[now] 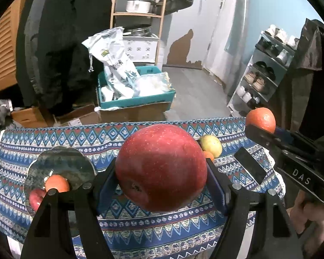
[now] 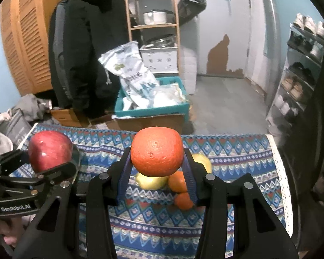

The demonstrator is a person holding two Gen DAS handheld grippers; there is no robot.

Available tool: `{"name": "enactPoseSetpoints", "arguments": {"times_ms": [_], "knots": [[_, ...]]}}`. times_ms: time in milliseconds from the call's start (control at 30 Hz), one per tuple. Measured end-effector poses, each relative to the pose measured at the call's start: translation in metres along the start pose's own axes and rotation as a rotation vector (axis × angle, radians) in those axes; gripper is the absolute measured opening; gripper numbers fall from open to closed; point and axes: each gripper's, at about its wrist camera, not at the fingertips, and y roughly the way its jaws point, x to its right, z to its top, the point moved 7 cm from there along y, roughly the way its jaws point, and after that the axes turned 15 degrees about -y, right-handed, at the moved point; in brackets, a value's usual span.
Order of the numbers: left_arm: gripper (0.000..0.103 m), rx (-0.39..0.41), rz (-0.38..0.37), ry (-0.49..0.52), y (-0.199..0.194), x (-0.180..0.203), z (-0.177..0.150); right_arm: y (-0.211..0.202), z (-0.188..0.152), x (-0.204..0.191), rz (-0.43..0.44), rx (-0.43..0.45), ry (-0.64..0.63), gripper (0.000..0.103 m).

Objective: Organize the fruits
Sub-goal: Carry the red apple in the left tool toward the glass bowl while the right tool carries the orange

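Note:
My left gripper [image 1: 162,183] is shut on a big red apple [image 1: 161,168], held above the patterned tablecloth [image 1: 140,237]. My right gripper [image 2: 157,168] is shut on an orange [image 2: 157,152], also lifted off the cloth. Below that orange lie a yellow fruit [image 2: 151,181], a second yellow fruit [image 2: 202,161] and two oranges [image 2: 178,181], [image 2: 183,200] in a cluster. At the left of the table, a glass plate [image 1: 75,153] holds an orange [image 1: 57,183] and a red apple [image 1: 36,198]. Each gripper shows at the edge of the other's view, still holding its fruit.
A dark phone [image 1: 249,165] lies on the cloth near the table's right end. Beyond the far table edge stand a teal crate [image 1: 136,101] with bags on cardboard boxes, a wooden shelf [image 1: 140,15], a hanging black coat [image 2: 84,49] and a shoe rack [image 1: 261,75].

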Motion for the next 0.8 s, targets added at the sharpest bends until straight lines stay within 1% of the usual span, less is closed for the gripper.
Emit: {"name": "enactPoseSetpoints", "arguments": {"times_ms": [167, 300, 533, 800], "knots": [[0.076, 0.024, 0.024, -0.01, -0.008, -0.014, 0.006, 0.001, 0.011, -0.014, 0.023, 0.013, -0.011, 0.045], [0.076, 0.028, 0.042, -0.027, -0.012, -0.028, 0.009, 0.004, 0.019, -0.027, 0.043, 0.02, -0.026, 0.045], [0.076, 0.042, 0.063, -0.069, -0.018, -0.053, 0.013, 0.012, 0.031, -0.05, 0.076, 0.018, -0.048, 0.045], [0.076, 0.044, 0.099, -0.116, -0.024, -0.09, 0.013, 0.026, 0.046, -0.083, 0.128, 0.007, -0.073, 0.045]]}}
